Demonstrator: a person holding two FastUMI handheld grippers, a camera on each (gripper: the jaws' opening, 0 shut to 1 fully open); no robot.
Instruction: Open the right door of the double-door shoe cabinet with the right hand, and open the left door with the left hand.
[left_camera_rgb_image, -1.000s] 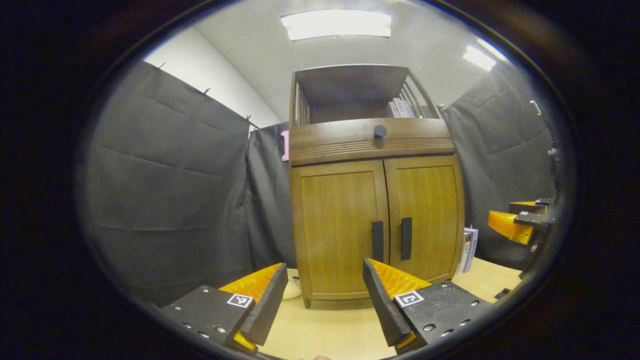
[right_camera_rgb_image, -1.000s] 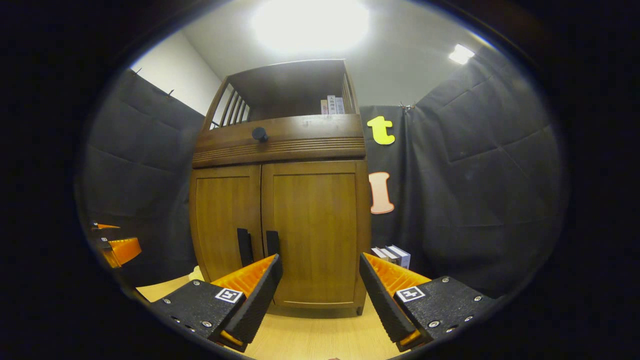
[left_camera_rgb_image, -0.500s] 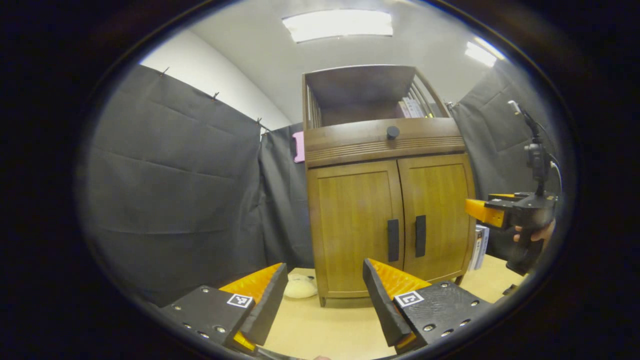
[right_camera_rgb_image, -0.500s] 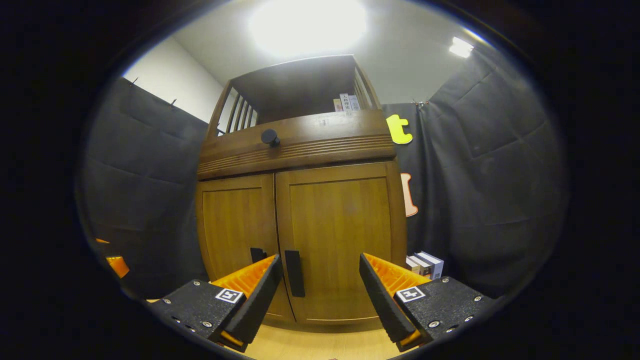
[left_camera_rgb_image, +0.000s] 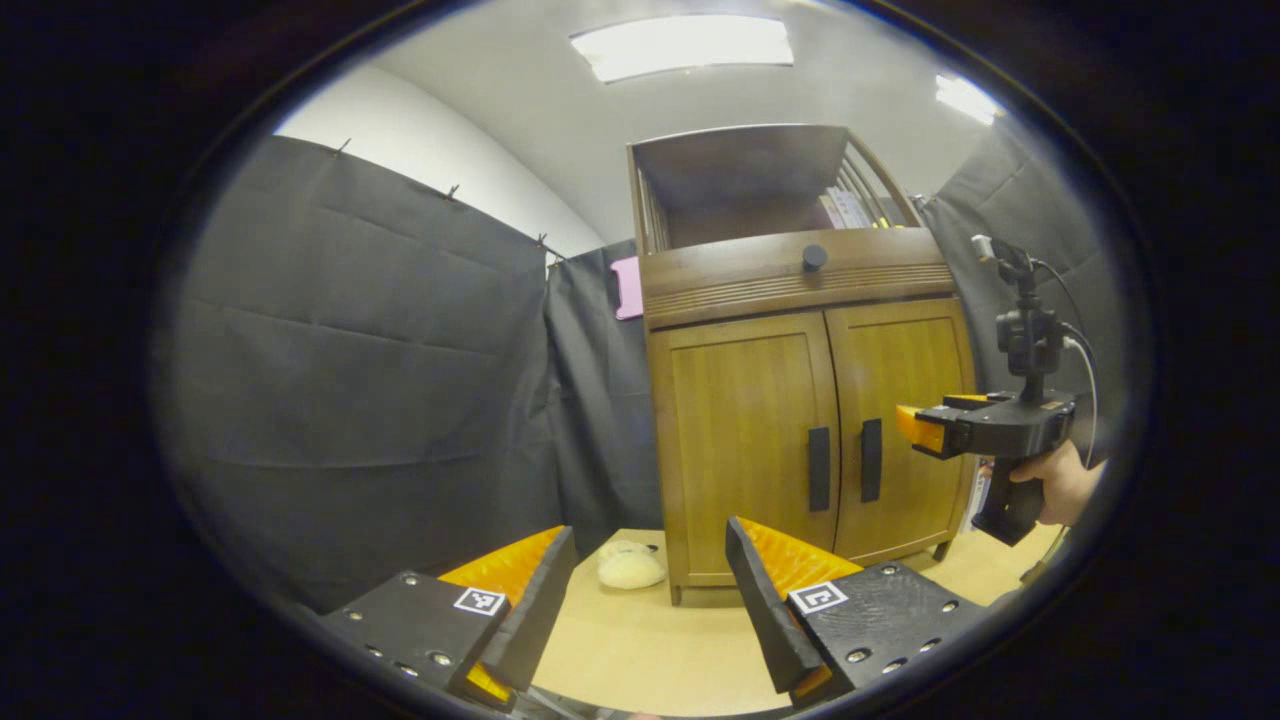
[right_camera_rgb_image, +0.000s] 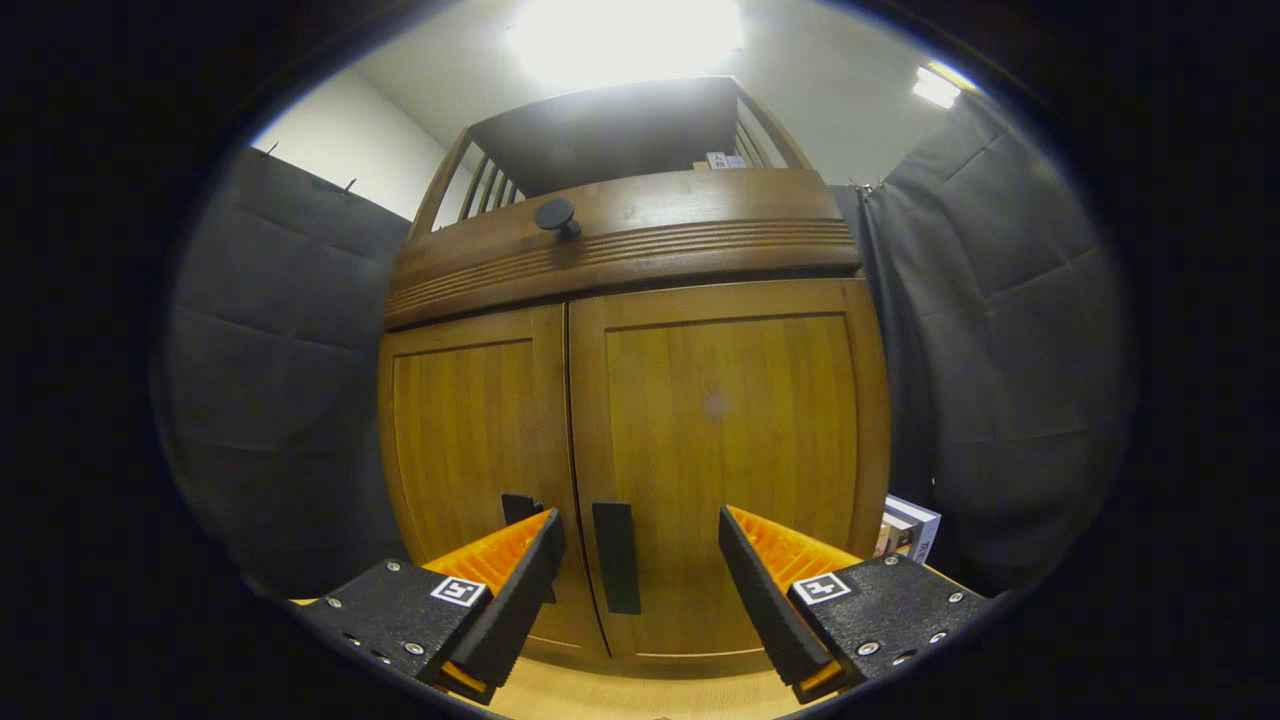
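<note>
The wooden shoe cabinet (left_camera_rgb_image: 800, 400) stands upright with both doors shut. In the left gripper view its left door (left_camera_rgb_image: 745, 440) and right door (left_camera_rgb_image: 905, 420) each carry a dark vertical handle by the middle seam. My left gripper (left_camera_rgb_image: 650, 535) is open and well short of the cabinet, off to its left. My right gripper (left_camera_rgb_image: 915, 428), held by a hand (left_camera_rgb_image: 1065, 485), hovers in front of the right door. In the right gripper view my right gripper (right_camera_rgb_image: 640, 520) is open close to the right door (right_camera_rgb_image: 725, 420). That door's handle (right_camera_rgb_image: 616, 556) lies between the fingers, untouched.
A drawer with a round dark knob (right_camera_rgb_image: 553, 214) sits above the doors, under an open shelf. A cream soft lump (left_camera_rgb_image: 630, 568) lies on the light wooden surface (left_camera_rgb_image: 650, 650) at the cabinet's left foot. Books (right_camera_rgb_image: 905, 525) stand at its right side. Black cloth walls surround it.
My right gripper has moved in toward the cabinet, bringing the right door's handle between its fingers. My left gripper has swung left, so the cabinet sits farther right in its view. Both doors stay shut.
</note>
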